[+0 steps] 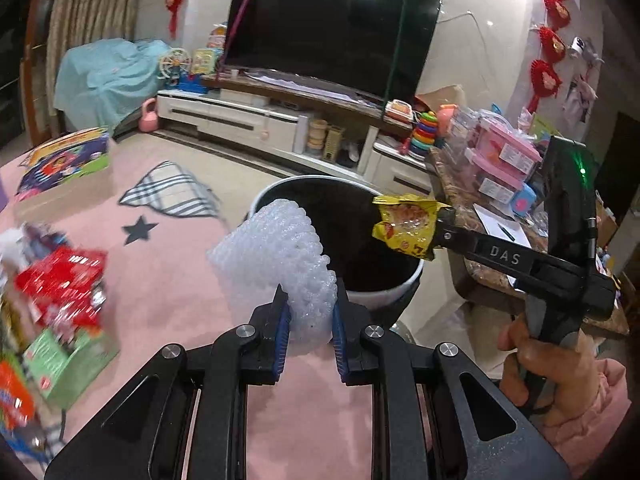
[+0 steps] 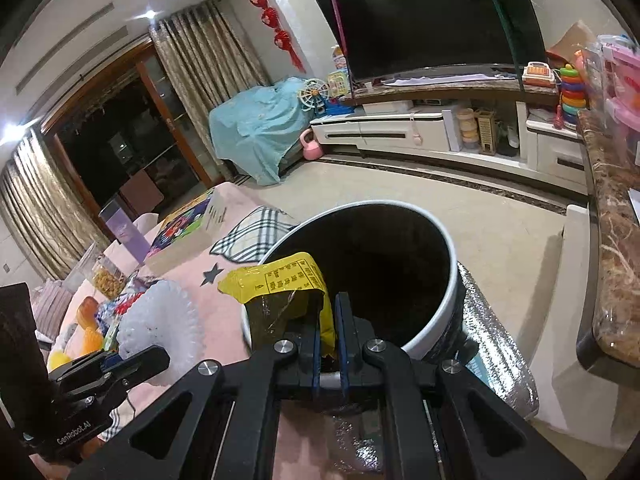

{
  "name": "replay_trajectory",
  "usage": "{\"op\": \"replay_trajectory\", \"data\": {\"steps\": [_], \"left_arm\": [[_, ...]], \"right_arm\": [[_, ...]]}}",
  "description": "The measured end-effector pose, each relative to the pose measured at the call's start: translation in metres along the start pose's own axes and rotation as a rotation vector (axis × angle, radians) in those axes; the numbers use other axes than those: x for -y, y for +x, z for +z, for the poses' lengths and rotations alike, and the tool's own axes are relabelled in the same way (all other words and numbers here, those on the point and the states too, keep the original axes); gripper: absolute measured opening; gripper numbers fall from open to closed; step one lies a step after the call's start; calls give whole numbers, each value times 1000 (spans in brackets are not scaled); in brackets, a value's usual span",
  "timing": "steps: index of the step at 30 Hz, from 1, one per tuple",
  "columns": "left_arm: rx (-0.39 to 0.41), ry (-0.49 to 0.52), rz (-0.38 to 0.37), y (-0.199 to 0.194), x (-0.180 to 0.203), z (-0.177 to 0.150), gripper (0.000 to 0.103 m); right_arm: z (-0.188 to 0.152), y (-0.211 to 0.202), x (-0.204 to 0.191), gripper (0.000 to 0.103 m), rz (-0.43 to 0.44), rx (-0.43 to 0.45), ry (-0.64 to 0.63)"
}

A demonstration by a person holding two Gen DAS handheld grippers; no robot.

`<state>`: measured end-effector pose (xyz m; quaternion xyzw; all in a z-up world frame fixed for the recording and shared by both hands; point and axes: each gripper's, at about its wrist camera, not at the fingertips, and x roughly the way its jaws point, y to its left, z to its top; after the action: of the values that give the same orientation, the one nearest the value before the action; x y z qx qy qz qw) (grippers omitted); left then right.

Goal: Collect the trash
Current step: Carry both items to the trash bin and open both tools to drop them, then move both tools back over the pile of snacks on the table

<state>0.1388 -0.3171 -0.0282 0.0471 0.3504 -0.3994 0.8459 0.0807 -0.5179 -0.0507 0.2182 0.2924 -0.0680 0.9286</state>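
Yellow snack wrapper (image 2: 288,280) pinched in my right gripper (image 2: 329,320) hangs over the mouth of the white-rimmed bin (image 2: 450,264), placed to fall straight in. My left gripper (image 1: 308,312) clamps white foam netting (image 1: 280,248) at the rim (next in line, I judge).

A home living room: ahead of the tongs a large dark television (image 1: 332,32) sits on a white media cabinet (image 1: 256,116), with children's toys (image 1: 425,134), curtains (image 2: 204,48), and red hanging decorations (image 1: 550,40) on the walls.
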Motion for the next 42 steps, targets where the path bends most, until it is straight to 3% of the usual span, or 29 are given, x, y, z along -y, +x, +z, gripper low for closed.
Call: {"op": "replay_trajectory", "data": {"steps": [14, 16, 18, 19, 29, 36, 42], "left_arm": [[-86, -36, -61, 69, 3, 37, 19], [-95, -39, -59, 74, 3, 38, 28], [-102, -42, -56, 76, 3, 37, 47], [-103, -43, -53, 76, 3, 36, 49], [-58, -88, -34, 44, -10, 15, 64], [-19, -116, -18, 10, -21, -4, 64], [6, -148, 30, -33, -43, -42, 65]], "right_arm": [[27, 27, 22, 11, -46, -42, -12], [29, 31, 26, 11, -52, -51, -7], [30, 31, 29, 11, -52, -53, 4], [30, 30, 30, 11, -54, -50, 6], [36, 2, 23, 17, -105, 54, -28], [37, -16, 16, 18, -153, 111, -54], [37, -37, 2, 18, -161, 179, -82]]}}
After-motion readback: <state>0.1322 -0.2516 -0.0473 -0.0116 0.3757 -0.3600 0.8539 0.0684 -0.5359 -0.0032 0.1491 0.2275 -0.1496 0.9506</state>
